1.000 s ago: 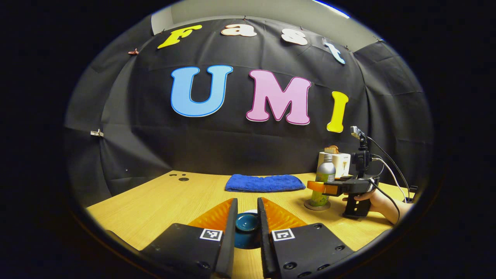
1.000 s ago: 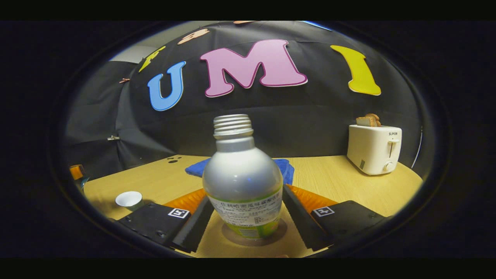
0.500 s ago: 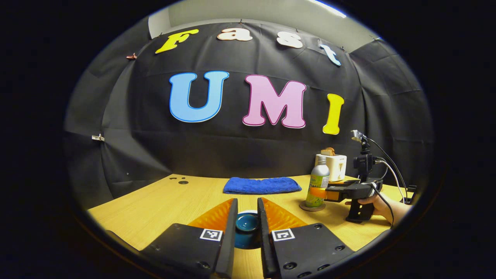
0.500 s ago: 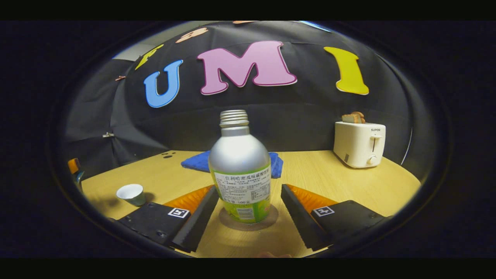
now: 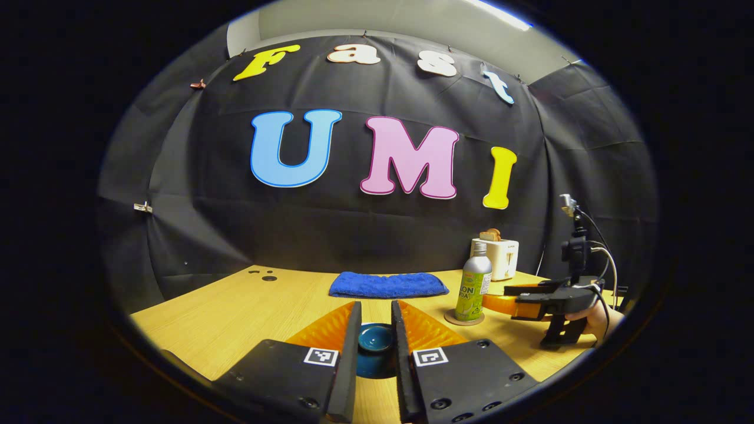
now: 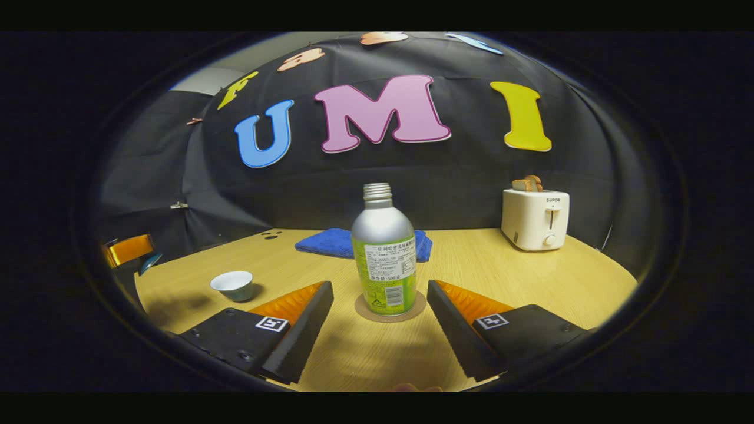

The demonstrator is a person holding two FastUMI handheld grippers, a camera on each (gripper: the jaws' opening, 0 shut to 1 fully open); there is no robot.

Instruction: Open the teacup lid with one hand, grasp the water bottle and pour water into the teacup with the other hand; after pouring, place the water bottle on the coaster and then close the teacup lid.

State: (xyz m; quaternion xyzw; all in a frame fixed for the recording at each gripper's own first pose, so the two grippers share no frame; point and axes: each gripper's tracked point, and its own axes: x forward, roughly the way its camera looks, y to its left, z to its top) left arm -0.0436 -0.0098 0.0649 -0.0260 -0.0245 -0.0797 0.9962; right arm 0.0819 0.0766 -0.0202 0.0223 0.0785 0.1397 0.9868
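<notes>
In the left gripper view, my left gripper (image 5: 376, 330) is clamped on the dark blue teacup lid (image 5: 376, 340), both fingers pressing its sides, held above the wooden table (image 5: 235, 312). Past it, a folded blue towel (image 5: 386, 284) lies near the back wall. To the right, the water bottle (image 5: 473, 285) stands upright on its round coaster (image 5: 464, 318), with a white toaster (image 5: 499, 258) behind it. My right gripper (image 5: 500, 297) hangs just beside the bottle, apart from it, gripped by a hand (image 5: 598, 318) at the frame's edge.

In the right gripper view, my right gripper (image 6: 380, 306) stands wide open, its fingers (image 6: 303, 321) spread to either side and clear of the bottle (image 6: 384, 253). The capless bottle rests upright, centred on the coaster (image 6: 390, 312) just ahead. The open white teacup (image 6: 233, 285) sits on the table (image 6: 500, 282) well to the left. Farther back lie the towel (image 6: 330, 241) and the toaster (image 6: 535, 218), bread in its slot.
</notes>
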